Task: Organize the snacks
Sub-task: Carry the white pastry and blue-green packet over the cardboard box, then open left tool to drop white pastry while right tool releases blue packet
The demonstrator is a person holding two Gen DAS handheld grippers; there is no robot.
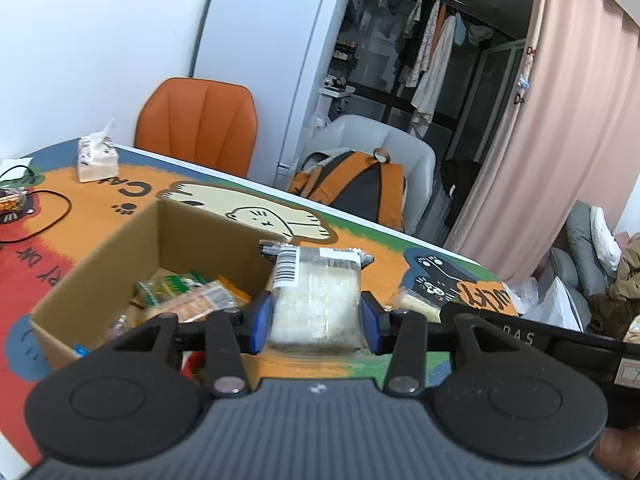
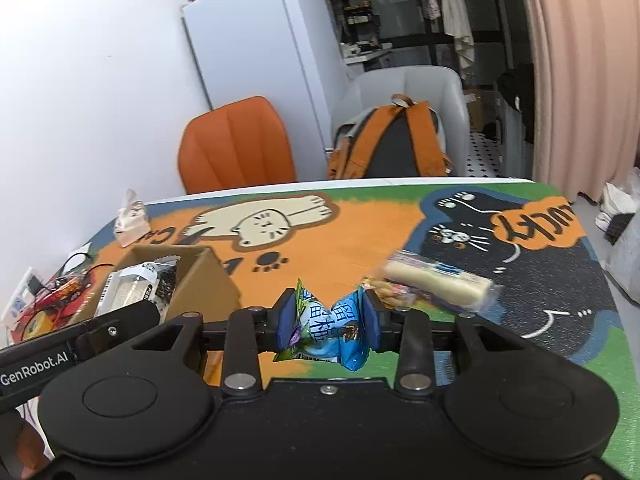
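My left gripper (image 1: 316, 316) is shut on a clear-wrapped white snack pack with a barcode (image 1: 316, 296), held just above the right rim of an open cardboard box (image 1: 100, 260) that holds several snack packets (image 1: 188, 292). The right wrist view shows that pack (image 2: 132, 284) over the box (image 2: 204, 280). My right gripper (image 2: 330, 320) is shut on a small blue and green snack packet (image 2: 332, 330), held above the table to the right of the box. A long cream snack in a clear wrapper (image 2: 436, 284) lies on the table beyond it, also seen in the left wrist view (image 1: 416, 304).
The table has a colourful cat-print cover (image 2: 348, 240). A tissue pack (image 1: 96, 160) and black cables (image 1: 44, 216) lie at the far left. An orange chair (image 1: 198, 124) and a white chair with an orange backpack (image 1: 356, 188) stand behind the table.
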